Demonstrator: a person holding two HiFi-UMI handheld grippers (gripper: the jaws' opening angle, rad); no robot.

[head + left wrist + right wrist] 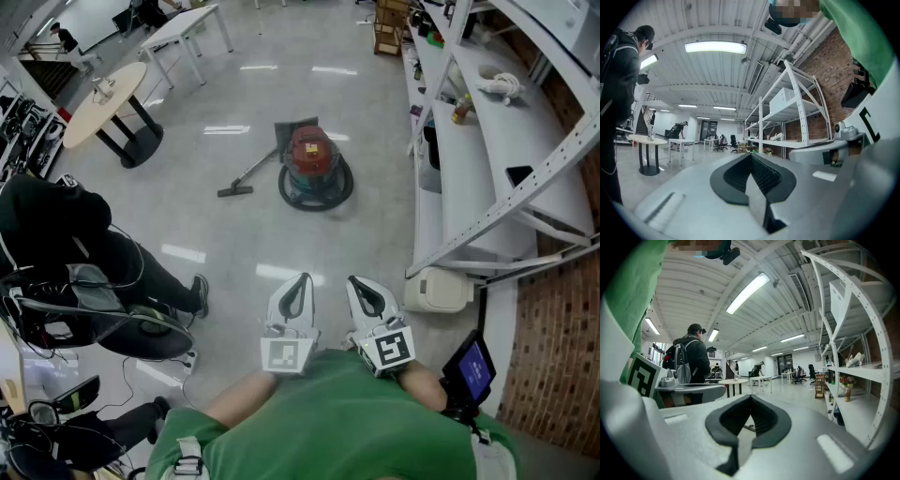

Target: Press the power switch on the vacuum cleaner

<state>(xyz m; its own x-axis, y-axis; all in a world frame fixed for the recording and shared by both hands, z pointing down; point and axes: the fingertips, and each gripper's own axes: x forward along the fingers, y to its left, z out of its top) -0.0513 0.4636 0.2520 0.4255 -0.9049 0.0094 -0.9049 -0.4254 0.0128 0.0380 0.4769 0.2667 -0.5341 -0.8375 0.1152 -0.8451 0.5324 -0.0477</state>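
Note:
The vacuum cleaner (314, 164) is a red drum on a dark teal base and stands on the floor a good way ahead of me. Its hose runs left to a floor nozzle (234, 189). The power switch is too small to make out. My left gripper (301, 280) and right gripper (357, 281) are held side by side close to my body, pointing toward the vacuum and far short of it. Both are shut with nothing between the jaws. The left gripper (751, 155) and right gripper (750, 397) views show only closed jaws and the room beyond.
A white shelving rack (487, 141) runs along the right by a brick wall (562, 309), with a white unit (436, 291) at its foot. A person in black (56, 225) sits at the left among cables. A round table (103, 103) and white tables (187, 28) stand farther back.

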